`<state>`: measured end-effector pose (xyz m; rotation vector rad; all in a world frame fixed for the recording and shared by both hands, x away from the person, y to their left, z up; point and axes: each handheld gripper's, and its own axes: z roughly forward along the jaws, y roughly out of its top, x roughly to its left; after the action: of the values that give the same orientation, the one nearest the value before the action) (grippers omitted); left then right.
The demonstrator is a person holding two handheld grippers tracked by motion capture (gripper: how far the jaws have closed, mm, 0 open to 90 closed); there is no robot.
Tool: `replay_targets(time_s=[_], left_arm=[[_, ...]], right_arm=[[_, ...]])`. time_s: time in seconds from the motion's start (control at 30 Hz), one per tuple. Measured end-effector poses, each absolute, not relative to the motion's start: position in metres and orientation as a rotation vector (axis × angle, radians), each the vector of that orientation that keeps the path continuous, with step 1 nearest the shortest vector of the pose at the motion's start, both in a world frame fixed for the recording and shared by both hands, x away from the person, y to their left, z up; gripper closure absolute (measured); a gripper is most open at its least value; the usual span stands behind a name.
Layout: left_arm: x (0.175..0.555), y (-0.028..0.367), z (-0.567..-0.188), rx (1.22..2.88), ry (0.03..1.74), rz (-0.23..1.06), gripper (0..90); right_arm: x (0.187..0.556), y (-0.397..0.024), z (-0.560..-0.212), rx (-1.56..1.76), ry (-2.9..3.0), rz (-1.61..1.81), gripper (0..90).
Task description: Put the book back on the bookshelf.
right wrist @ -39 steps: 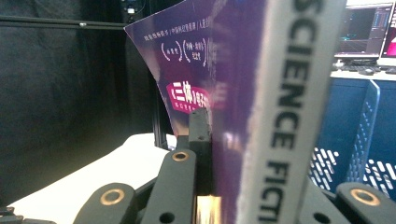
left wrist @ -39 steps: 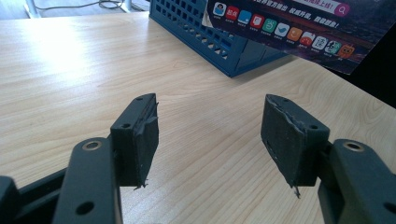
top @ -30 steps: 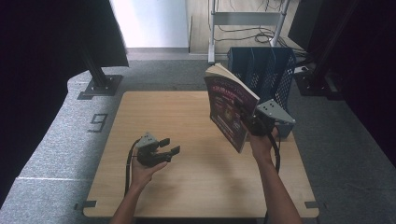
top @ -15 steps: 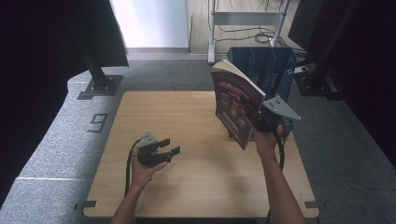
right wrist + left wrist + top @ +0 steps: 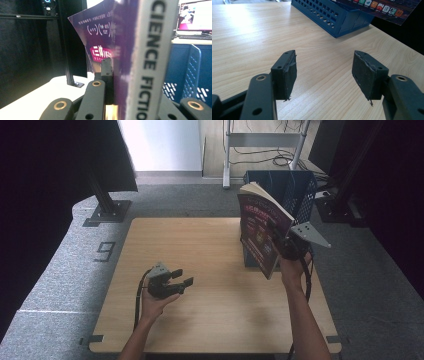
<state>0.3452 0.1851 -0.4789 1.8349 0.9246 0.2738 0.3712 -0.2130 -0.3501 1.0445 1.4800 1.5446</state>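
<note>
A dark purple paperback book [image 5: 260, 232] is held upright in the air, just in front of a blue perforated basket [image 5: 295, 190] at the table's far right. My right gripper [image 5: 282, 245] is shut on the book near its spine. In the right gripper view the grey spine [image 5: 152, 57] reads "SCIENCE FICTION" and one black finger [image 5: 106, 72] presses the cover. My left gripper [image 5: 181, 278] rests low over the table at front left, open, nothing between its pads [image 5: 287, 72]. The left gripper view shows the basket [image 5: 337, 17] and the book's lower edge [image 5: 384, 8] ahead.
The wooden table [image 5: 200, 250] is bare across its middle and left. A metal rack [image 5: 265, 140] stands on the floor behind the basket. A black post base [image 5: 107, 212] sits off the table's far left corner. Dark curtains hang on both sides.
My right gripper has carried the book to the right and towards the basket, keeping it upright. The left gripper has stayed in place, open.
</note>
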Motion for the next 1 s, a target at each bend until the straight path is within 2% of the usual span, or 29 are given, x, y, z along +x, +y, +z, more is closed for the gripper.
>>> replay_targets(time_s=[1.0], left_arm=[[0.344,0.186,-0.477,1.822,0.923,0.262,36.9]], right_arm=[[0.400,-0.218,-0.347,1.105,1.439,1.467,81.8]])
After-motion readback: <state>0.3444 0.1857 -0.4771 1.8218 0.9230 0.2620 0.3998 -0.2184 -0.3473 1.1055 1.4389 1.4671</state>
